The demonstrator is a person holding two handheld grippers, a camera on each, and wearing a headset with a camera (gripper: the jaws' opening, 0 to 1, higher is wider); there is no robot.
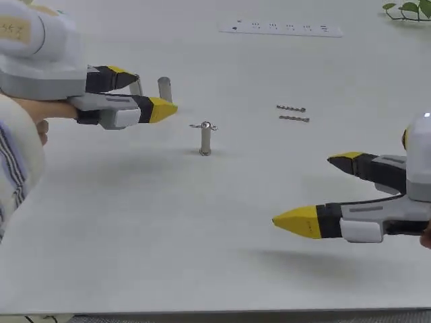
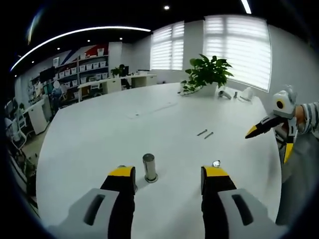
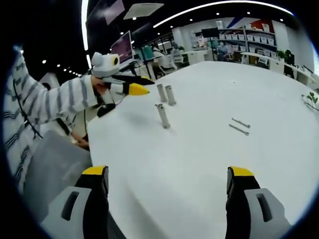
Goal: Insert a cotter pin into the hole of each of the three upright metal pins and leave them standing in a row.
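Both grippers are empty here, jaws spread wide apart on each, nothing clamped.

The left gripper (image 1: 145, 91) hangs over the white table (image 1: 202, 249). Its own view has a bare metal pin (image 2: 149, 168) standing upright just ahead of its tips, between the jaws and closer to the left one. In the right gripper view there are two bare pins side by side just beyond the left gripper's yellow tips, this one (image 3: 161, 92) and its neighbour (image 3: 170, 94).

The third pin (image 1: 205, 140) stands a bit further out from the left gripper, off to its right-jaw side, and it's got a cotter pin (image 1: 204, 126) through the hole at the top. So one's fitted and two are still bare.

The right gripper (image 1: 313, 190) is well apart from all three, pointing towards them across the table. Two loose cotter pins (image 1: 291, 108) lie flat next to each other, ahead of it and off to its right-jaw side, closer to the right gripper than the left.

Way behind those there's a power strip (image 1: 281, 28) and a plant (image 1: 407, 9).
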